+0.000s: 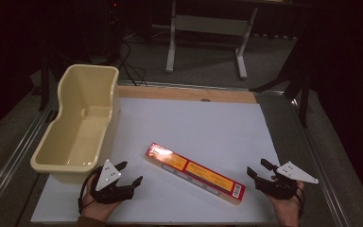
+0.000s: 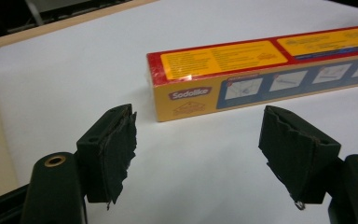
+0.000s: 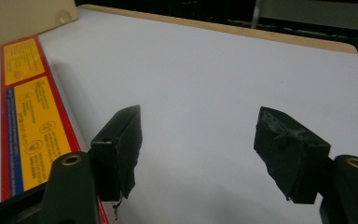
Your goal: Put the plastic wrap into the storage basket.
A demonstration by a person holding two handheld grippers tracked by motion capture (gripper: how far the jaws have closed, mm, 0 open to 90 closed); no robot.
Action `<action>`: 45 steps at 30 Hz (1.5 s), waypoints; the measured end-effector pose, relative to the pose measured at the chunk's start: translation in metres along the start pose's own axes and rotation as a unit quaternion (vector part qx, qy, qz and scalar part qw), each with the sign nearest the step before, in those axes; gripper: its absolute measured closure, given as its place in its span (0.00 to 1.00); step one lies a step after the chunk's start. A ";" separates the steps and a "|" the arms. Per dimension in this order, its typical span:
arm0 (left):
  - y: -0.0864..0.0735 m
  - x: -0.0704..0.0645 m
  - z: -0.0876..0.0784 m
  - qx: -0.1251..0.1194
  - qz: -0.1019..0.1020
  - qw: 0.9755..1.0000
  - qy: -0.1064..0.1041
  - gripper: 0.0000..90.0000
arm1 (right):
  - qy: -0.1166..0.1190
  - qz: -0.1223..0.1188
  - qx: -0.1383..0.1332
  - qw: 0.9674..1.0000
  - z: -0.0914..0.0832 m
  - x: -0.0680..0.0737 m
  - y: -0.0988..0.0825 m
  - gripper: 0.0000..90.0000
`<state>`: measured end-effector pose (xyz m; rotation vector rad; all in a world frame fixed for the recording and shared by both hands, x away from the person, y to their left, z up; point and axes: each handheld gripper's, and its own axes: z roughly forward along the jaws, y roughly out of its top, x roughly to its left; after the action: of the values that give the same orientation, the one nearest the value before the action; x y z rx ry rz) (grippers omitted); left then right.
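Flanking the long box (image 1: 194,173), left gripper (image 1: 128,176) and right gripper (image 1: 256,169) both gaping wide, empty, resting low on white table (image 1: 194,123), likely poised for a two-ended lift. Lying diagonally between them, near edge; beige tub (image 1: 78,125) far left.

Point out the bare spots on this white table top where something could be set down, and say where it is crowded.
Widest free patch: the far half of the white board, between the cream plastic tub and the right edge. Another lies right of the long red and yellow box, ahead of the right claw. Crowded: the near strip, where the box lies diagonally between the left claw and right claw.
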<state>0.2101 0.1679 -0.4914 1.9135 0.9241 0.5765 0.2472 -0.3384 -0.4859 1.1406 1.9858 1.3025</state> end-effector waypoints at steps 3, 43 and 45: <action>0.001 -0.002 0.000 -0.002 0.005 1.000 0.000 0.30 | 0.007 0.002 -0.003 1.000 0.000 0.000 0.000 0.35; 0.002 0.002 -0.001 -0.013 0.003 1.000 0.003 0.30 | 0.150 -0.048 0.057 0.986 0.030 0.044 0.005 0.28; 0.002 0.002 0.000 -0.012 0.002 1.000 0.001 0.30 | 0.161 -0.058 0.072 0.983 0.035 0.048 0.005 0.25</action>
<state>0.2115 0.1687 -0.4898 1.8953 0.9108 0.5901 0.2513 -0.2794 -0.4942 0.9048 2.3760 1.3703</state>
